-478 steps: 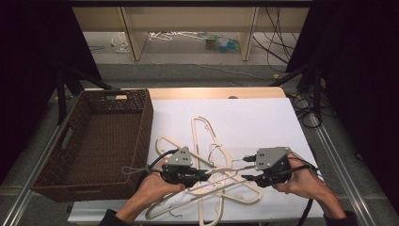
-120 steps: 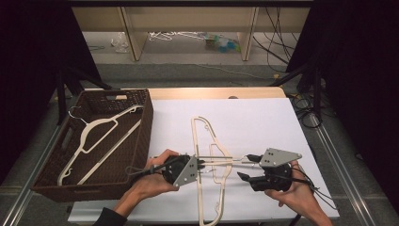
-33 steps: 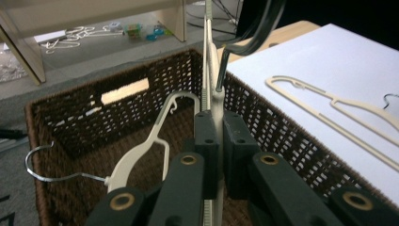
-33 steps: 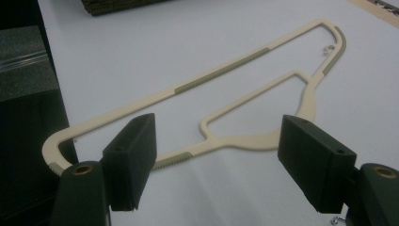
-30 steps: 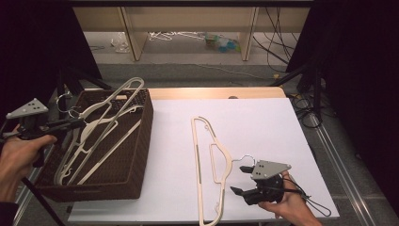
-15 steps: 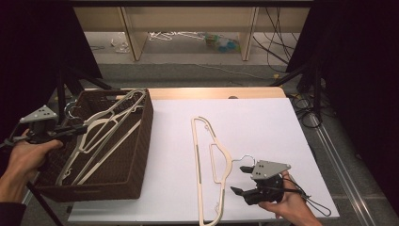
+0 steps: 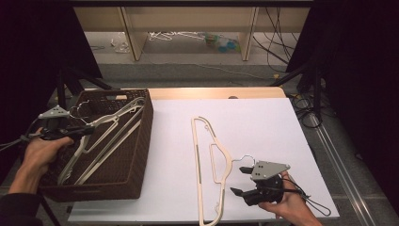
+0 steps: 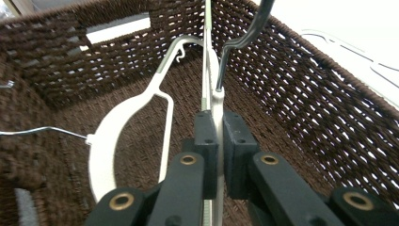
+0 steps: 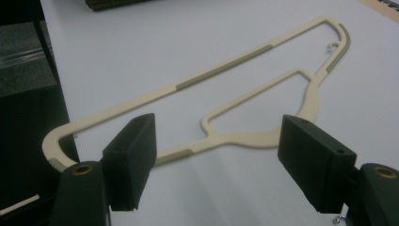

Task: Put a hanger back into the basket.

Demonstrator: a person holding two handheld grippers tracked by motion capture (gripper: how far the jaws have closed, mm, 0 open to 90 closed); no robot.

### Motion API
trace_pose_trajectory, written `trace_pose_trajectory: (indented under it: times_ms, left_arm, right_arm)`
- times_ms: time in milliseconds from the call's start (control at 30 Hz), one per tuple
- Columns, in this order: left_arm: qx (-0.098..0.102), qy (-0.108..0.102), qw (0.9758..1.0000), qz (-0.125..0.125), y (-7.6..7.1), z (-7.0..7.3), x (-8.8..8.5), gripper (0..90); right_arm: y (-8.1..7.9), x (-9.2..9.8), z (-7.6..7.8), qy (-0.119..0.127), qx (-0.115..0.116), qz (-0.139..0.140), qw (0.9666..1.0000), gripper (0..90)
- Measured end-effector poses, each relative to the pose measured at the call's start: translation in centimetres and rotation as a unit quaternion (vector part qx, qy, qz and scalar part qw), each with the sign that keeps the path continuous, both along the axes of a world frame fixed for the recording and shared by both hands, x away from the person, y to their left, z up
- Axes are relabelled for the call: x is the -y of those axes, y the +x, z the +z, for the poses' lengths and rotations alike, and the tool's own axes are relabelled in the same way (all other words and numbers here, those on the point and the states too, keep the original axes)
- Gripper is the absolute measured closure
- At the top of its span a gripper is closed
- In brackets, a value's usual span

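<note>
left gripper (image 7: 70, 132) jaws clamp hanger (image 8: 217, 101) over basket (image 7: 136, 155); right gripper (image 7: 242, 181) gapes.

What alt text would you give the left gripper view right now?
The left tongs are shut on a cream hanger, gripping it edge-on just below its metal hook, over the dark brown wicker basket. A second cream hanger lies inside the basket.

A lab recording setup: black curtains (image 7: 28, 42) around a white-topped table (image 7: 263, 122), loose cables (image 7: 282, 28) on the floor.
</note>
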State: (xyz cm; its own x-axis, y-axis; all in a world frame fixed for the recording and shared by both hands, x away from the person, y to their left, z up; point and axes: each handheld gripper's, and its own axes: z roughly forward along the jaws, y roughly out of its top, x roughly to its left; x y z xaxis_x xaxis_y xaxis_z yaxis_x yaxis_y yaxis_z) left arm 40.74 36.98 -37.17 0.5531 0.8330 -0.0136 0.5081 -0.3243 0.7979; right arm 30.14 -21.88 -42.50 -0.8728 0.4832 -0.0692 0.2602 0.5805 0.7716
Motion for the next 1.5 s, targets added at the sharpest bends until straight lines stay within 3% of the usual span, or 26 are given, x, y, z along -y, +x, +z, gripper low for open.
trace_pose_trajectory:
  times_ms: [100, 200, 267, 333, 467, 500, 600, 633, 700, 767, 833, 933, 1000, 1100, 1233, 1267, 1367, 1500]
  left_arm:
    - [-0.021, -0.012, 0.9994, 0.026, 0.1, -0.6, 0.6, 85.4]
    - [-0.023, -0.012, 0.9989, 0.038, 0.6, -1.3, 0.7, 84.7]
    - [-0.012, 0.002, 0.9994, 0.034, 0.8, -1.5, 0.4, 84.0]
    - [-0.009, -0.01, 0.9988, 0.047, 0.9, -1.8, 0.1, 83.2]
    - [0.006, 0.0, 0.9983, 0.058, 1.0, -2.2, -0.5, 81.2]
    - [0.005, -0.011, 0.9975, 0.069, 1.0, -2.4, -0.4, 80.7]
    - [0.004, 0.009, 0.9968, 0.079, 0.9, -2.7, -0.8, 76.7]
    - [-0.001, 0.021, 0.9957, 0.091, 0.7, -2.7, -1.0, 75.2]
    - [-0.001, 0.011, 0.9924, 0.122, 0.5, -3.0, -1.0, 72.4]
    - [-0.001, 0.024, 0.9925, 0.12, 0.4, -3.2, -1.4, 69.9]
    - [-0.005, 0.037, 0.9909, 0.129, 0.3, -3.3, -1.6, 68.6]
    - [-0.001, 0.037, 0.9881, 0.149, 0.1, -3.4, -1.7, 64.3]
    - [-0.004, 0.041, 0.9884, 0.146, -0.1, -3.2, -1.7, 63.2]
    - [0.007, 0.021, 0.987, 0.159, -0.3, -3.1, -1.1, 56.4]
    - [0.02, -0.004, 0.9876, 0.156, -1.1, -2.3, 0.1, 48.6]
    - [0.028, -0.021, 0.9866, 0.159, -1.4, -2.1, 0.7, 46.6]
    - [0.047, -0.05, 0.9867, 0.148, -2.3, -1.5, 2.1, 41.5]
    - [0.064, -0.073, 0.9879, 0.121, -3.6, -0.7, 4.5, 35.9]
  right_arm:
    - [0.0, -0.1, -0.1, 0.003, 0.002, 0.001, 1.0, 29.7]
    - [0.0, 0.0, -0.1, -0.001, 0.0, 0.0, 1.0, 29.7]
    - [0.0, 0.0, -0.1, -0.001, -0.002, 0.002, 1.0, 29.7]
    - [0.0, 0.0, -0.1, -0.002, -0.003, 0.003, 1.0, 29.7]
    - [0.0, -0.1, -0.2, -0.003, -0.001, 0.002, 1.0, 29.7]
    - [0.0, -0.1, -0.2, -0.003, -0.001, 0.002, 1.0, 29.7]
    - [0.1, -0.1, -0.2, -0.001, -0.001, 0.001, 1.0, 29.5]
    - [0.1, -0.1, -0.3, 0.0, 0.0, 0.001, 1.0, 29.4]
    - [0.0, -0.1, -0.3, -0.004, -0.003, 0.002, 1.0, 29.0]
    - [0.1, -0.2, -0.4, -0.004, -0.003, 0.0, 1.0, 28.8]
    - [0.1, -0.2, -0.4, -0.006, -0.007, 0.003, 1.0, 28.8]
    - [0.1, -0.2, -0.5, -0.005, -0.004, 0.002, 1.0, 28.8]
    - [0.1, -0.2, -0.5, -0.004, -0.005, 0.002, 1.0, 28.8]
    - [0.1, -0.2, -0.5, -0.007, -0.007, 0.001, 0.9999, 28.8]
    - [0.1, -0.2, -0.5, -0.006, -0.009, -0.001, 0.9999, 28.8]
    - [0.1, -0.2, -0.5, -0.006, -0.009, -0.002, 0.9999, 28.8]
    - [0.3, -0.2, -0.6, -0.008, -0.012, -0.011, 0.9998, 28.4]
    - [0.4, 0.0, -0.7, -0.008, -0.012, -0.024, 0.9996, 27.9]
